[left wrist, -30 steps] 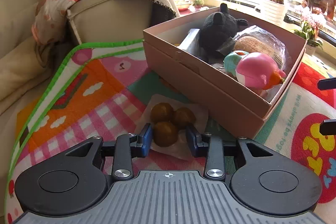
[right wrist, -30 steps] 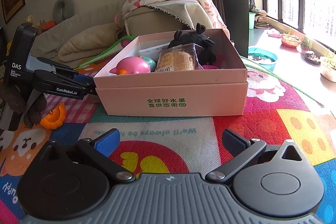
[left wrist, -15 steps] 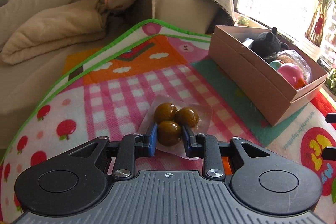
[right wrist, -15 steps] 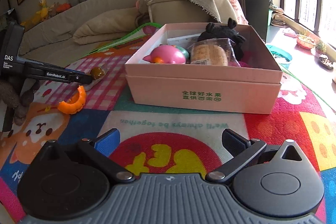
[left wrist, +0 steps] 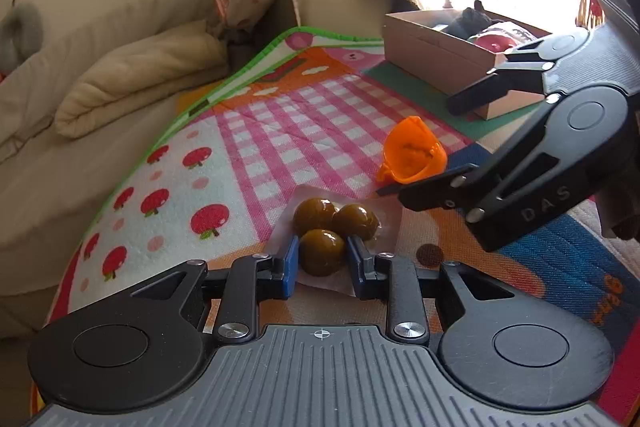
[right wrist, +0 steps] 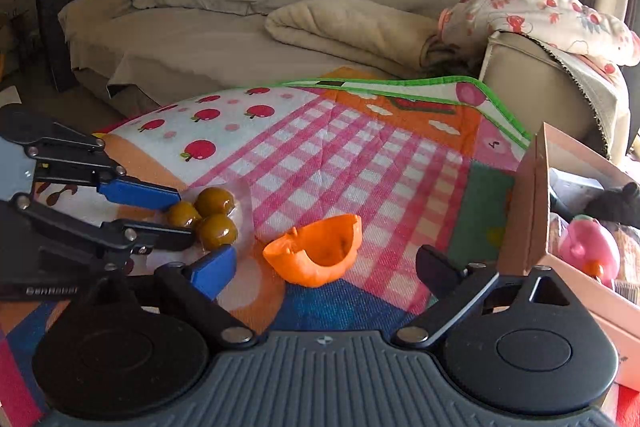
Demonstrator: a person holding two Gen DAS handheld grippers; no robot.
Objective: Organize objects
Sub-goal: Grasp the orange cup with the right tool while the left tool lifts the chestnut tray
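- The left gripper point(left wrist: 322, 258) is held low over the play mat point(left wrist: 280, 131), and its fingers are closed on a clear packet of brown balls point(left wrist: 334, 231).
- One brown ball is pinched between the two blue pads point(left wrist: 289, 263). The other two balls sit just past the fingertips, inside the same clear wrap.
- It cannot be told for sure if the packet is lifted or is lying on the mat.
- The right gripper point(right wrist: 326, 269) is held with its fingers spread wide, and nothing is held in it.
- An orange toy piece point(right wrist: 316, 253) is seen just in front of the right fingers, about midway between them, lying on the mat. It is shaped like a small open cup.
- The packet is seen to the left of the right fingers, close beside the orange piece but not touching it.
- A pink box point(left wrist: 444, 57) is seen far ahead of the left fingers and off to the right side of the right fingers. A black soft toy point(right wrist: 618, 205) and a pink toy point(right wrist: 588, 247) are already in it.
- The step in hand is judged to be the carrying of the packet to the box.
- The squeeze should be kept gentle, since the balls look soft and the wrap looks slippery.
- The packet should be lifted straight up first, so the loose end of the wrap is not dragged on the mat.
- The box wall should be cleared before the packet is let go.
- The orange piece could be taken next by the right fingers, best by its thin rim.
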